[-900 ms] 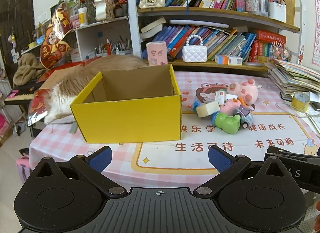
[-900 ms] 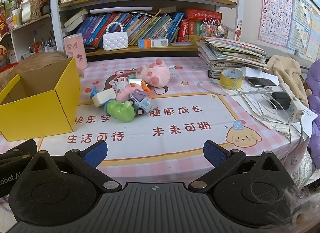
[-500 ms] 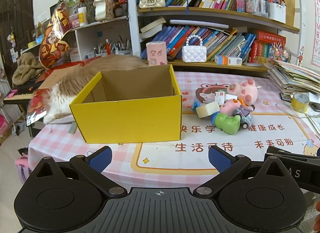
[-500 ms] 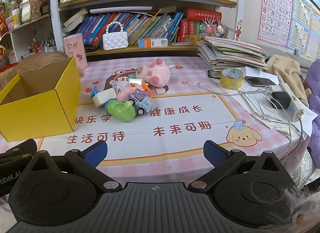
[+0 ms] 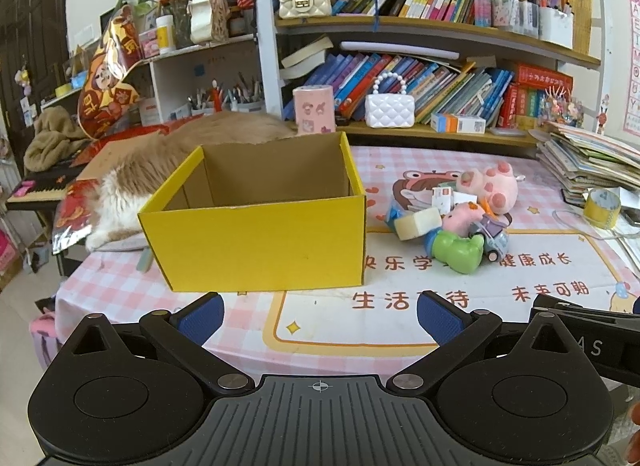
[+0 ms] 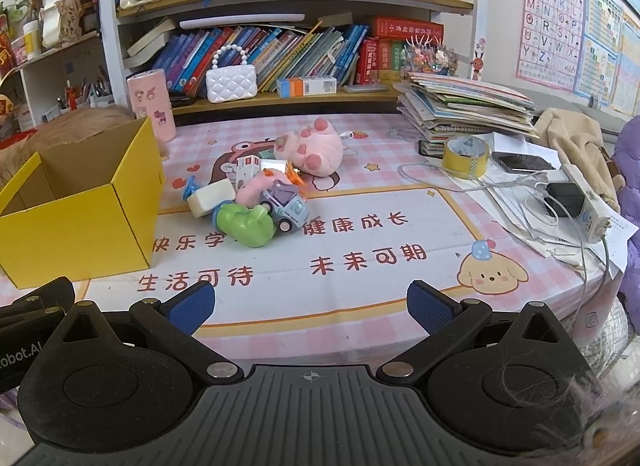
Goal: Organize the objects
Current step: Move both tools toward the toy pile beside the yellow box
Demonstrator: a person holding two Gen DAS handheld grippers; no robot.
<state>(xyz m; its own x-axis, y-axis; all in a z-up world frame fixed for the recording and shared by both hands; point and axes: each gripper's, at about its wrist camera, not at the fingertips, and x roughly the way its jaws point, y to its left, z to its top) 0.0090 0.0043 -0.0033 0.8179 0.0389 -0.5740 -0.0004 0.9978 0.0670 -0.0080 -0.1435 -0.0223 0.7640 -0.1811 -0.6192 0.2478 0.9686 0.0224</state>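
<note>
Two grippers: left gripper point(image 5: 320, 316) and right gripper point(image 6: 310, 304) both hover over the near table edge, jaws spread wide, nothing between the blue pads.
Target bin: open yellow cardboard box point(image 5: 260, 234), brown inside, looks empty; sits on the left of the pink checked tablecloth point(image 6: 360, 169).
Toy pile: just right of the box, all touching or overlapping, mid-table.
Green toy: glossy green rounded plastic figure point(image 6: 246, 227), nearest item in the pile. Judged light, stiff, slippery; pinch across the narrow waist, not the bulging ends.
Toy car: small lilac-and-blue plastic car point(image 6: 286, 207), touching the green toy. Rigid, rolls on wheels; grip the body sides.
Foam block: cream rectangular sponge-like block point(image 6: 210, 195), left edge of the pile. Probably soft, will compress; take the flat long faces.
Pink plush: fuzzy pink pig plush with spotted feet point(image 6: 312, 147), at the back of the pile. Light, squashy, high friction; grab anywhere thick.
Small pink figure: fuzzy-looking pink toy point(image 6: 256, 187) wedged mid-pile; shape unclear.
White cartons: small printed boxes point(image 6: 248, 169) behind it; thin card, crushable.
Clutter right: yellow tape roll point(image 6: 466, 155), cables, papers; keep clear.
Caution: furry ginger-and-white cat point(image 5: 132, 181) lies just behind and left of the box.
Order guess: green toy first, it blocks the least.
</note>
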